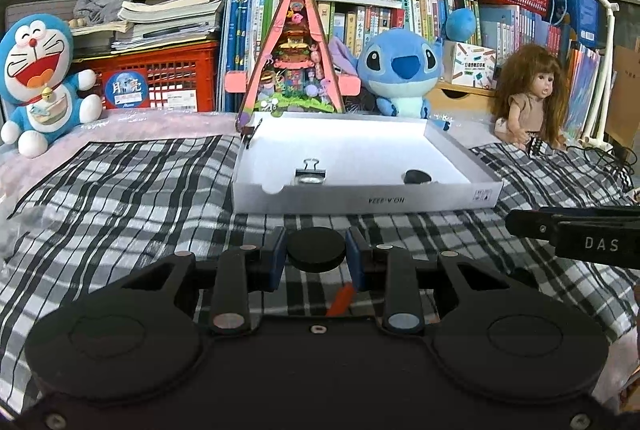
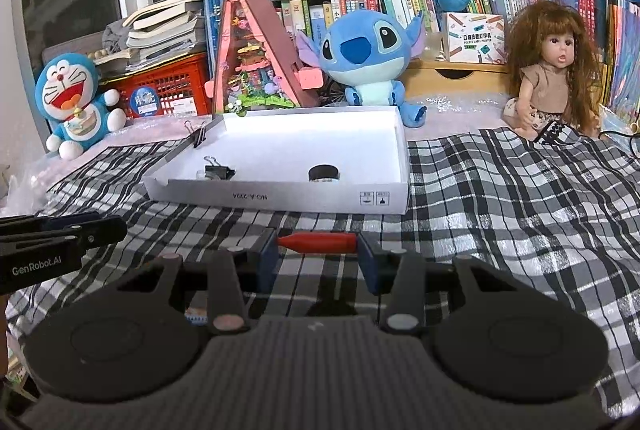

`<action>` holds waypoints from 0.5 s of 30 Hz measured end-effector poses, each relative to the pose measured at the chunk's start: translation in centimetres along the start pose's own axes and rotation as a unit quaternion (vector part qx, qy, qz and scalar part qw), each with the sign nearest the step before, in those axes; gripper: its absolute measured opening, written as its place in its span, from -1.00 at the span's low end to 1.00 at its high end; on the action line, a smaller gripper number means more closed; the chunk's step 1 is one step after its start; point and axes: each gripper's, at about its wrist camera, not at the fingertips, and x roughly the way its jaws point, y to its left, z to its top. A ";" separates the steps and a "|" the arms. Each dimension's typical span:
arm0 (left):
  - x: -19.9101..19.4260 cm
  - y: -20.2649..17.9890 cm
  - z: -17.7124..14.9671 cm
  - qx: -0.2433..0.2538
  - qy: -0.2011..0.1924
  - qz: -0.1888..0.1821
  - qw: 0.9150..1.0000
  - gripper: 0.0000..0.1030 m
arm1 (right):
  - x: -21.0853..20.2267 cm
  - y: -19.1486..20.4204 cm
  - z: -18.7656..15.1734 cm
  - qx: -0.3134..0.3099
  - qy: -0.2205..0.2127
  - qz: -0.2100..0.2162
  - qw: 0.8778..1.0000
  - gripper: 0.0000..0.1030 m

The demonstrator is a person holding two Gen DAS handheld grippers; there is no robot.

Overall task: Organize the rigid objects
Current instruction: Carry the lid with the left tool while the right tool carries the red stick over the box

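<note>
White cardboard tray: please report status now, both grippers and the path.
Left gripper shut on black round disc. Right gripper shut on red crayon. White cardboard tray ahead, path clear.

Right gripper (image 2: pixel 317 244) clamps a red crayon (image 2: pixel 318 243) crosswise between its blue pads (image 2: pixel 267 256), above the black-and-white plaid cloth (image 2: pixel 500 198). White shallow box (image 2: pixel 280 196) sits just ahead on the cloth; inside it a black binder clip (image 2: pixel 216 170) and a small black round object (image 2: pixel 324 173). Another binder clip (image 2: pixel 198 136) is clipped on the box's left wall. Left gripper (image 2: pixel 60 234) pokes in at the left edge. Behind: Doraemon plush (image 2: pixel 74 102), Stitch plush (image 2: pixel 370 58), long-haired doll (image 2: pixel 556 70), book rows.
</note>
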 end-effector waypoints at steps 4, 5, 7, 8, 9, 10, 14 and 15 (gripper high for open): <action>0.7 -0.1 1.0 -0.001 0.001 -0.002 1.000 -0.43 | 0.6 -0.4 0.6 0.017 -0.001 -0.002 1.000 -0.06; 0.9 -0.1 1.3 -0.001 0.002 -0.003 1.000 -0.43 | 0.8 -0.6 0.8 0.022 0.000 -0.001 1.000 -0.06; 1.4 -0.1 1.8 -0.002 0.005 -0.005 1.000 -0.43 | 1.1 -0.8 1.1 0.030 0.003 0.001 1.000 -0.06; 1.6 -0.1 2.1 -0.002 0.006 -0.006 1.000 -0.43 | 1.3 -0.8 1.3 0.033 0.005 0.001 0.999 -0.06; 1.9 0.0 2.4 -0.003 0.006 -0.007 1.000 -0.43 | 1.5 -0.9 1.5 0.035 0.006 0.001 0.999 -0.06; 2.2 0.0 2.8 -0.003 0.007 -0.008 1.000 -0.43 | 1.7 -0.9 1.7 0.038 0.007 0.002 0.999 -0.06; 3.3 0.1 4.0 -0.007 0.009 -0.010 1.000 -0.43 | 2.5 -1.4 2.8 0.061 0.012 0.005 0.998 -0.06; 3.5 0.1 4.3 -0.007 0.008 -0.012 1.000 -0.43 | 2.7 -1.5 3.0 0.068 0.014 0.008 0.998 -0.06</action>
